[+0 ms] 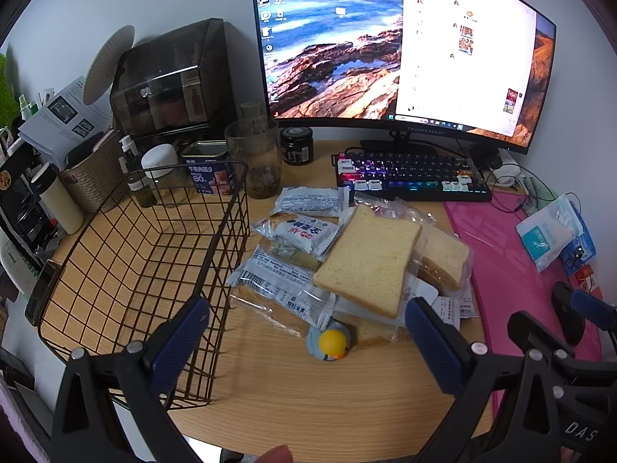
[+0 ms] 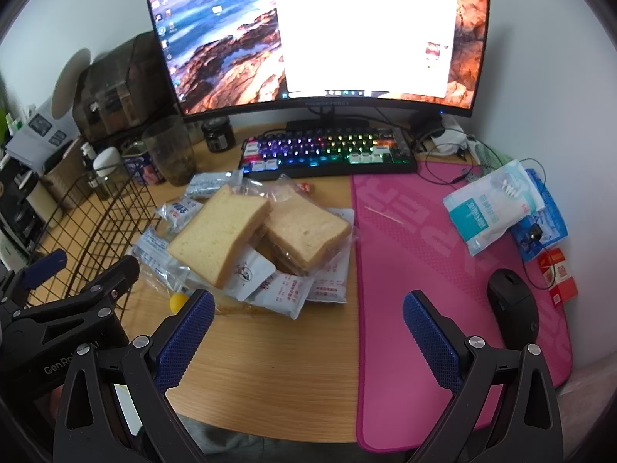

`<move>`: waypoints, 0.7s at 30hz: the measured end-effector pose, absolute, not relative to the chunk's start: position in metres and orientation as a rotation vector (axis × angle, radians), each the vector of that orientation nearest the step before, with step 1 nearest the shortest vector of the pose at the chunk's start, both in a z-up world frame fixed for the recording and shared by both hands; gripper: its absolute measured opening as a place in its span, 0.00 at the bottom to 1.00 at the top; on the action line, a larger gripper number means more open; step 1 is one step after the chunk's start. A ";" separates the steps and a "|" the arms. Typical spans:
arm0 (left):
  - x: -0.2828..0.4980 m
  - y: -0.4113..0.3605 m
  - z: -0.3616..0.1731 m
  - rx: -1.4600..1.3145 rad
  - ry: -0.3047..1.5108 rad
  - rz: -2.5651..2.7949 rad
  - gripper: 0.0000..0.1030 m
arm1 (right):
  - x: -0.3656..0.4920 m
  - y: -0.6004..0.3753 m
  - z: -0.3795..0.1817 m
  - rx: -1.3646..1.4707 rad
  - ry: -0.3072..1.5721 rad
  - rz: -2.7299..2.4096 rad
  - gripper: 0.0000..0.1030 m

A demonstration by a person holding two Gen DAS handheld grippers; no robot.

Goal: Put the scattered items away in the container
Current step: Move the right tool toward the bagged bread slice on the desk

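Left gripper (image 1: 308, 341): jaws stood wide apart, holding nothing, above the desk's near edge.
Right gripper (image 2: 308, 333): likewise spread and empty.
Rubber duck (image 1: 331, 343): small, light, probably slick; lay nearest, touching the pile.
Wrapped bread slices (image 1: 368, 260): soft, crushable, crinkly film; best pinched by a wrapper edge.
Snack packets (image 1: 297, 231): flat, light, overlapping beside the basket.
Wire basket (image 1: 227, 231): empty, left of the pile.
Obstacles: keyboard (image 2: 327, 152) and glass jar (image 1: 256, 162) close behind.

The small yellow ball toy (image 1: 333, 339) is half hidden under clear bread wrappers (image 1: 285, 301); print on the white snack packets (image 2: 287, 293) is unreadable.
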State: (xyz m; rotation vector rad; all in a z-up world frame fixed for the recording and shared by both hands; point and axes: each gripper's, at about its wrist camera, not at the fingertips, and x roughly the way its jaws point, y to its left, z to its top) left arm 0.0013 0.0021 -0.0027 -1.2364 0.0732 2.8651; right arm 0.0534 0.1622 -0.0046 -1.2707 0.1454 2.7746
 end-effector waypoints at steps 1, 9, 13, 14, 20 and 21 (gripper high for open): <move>0.001 0.002 -0.003 -1.237 0.074 2.865 0.99 | 0.053 0.162 -0.005 -1.270 0.147 2.774 0.97; 0.001 0.002 -0.003 -1.240 0.077 2.864 0.99 | 0.053 0.163 -0.006 -1.271 0.162 2.776 0.97; 0.000 0.003 -0.003 -1.234 0.069 2.862 0.99 | 0.053 0.164 -0.006 -1.266 0.166 2.775 0.97; 0.000 0.003 -0.003 -1.236 0.071 2.861 0.99 | 0.053 0.166 -0.005 -1.264 0.168 2.775 0.97; -0.009 0.013 -0.005 -1.201 0.070 2.757 0.99 | 0.053 0.179 0.001 -1.207 0.165 2.804 0.97; -0.012 0.018 -0.006 -1.181 0.072 2.697 0.99 | 0.055 0.184 0.004 -1.170 0.162 2.815 0.97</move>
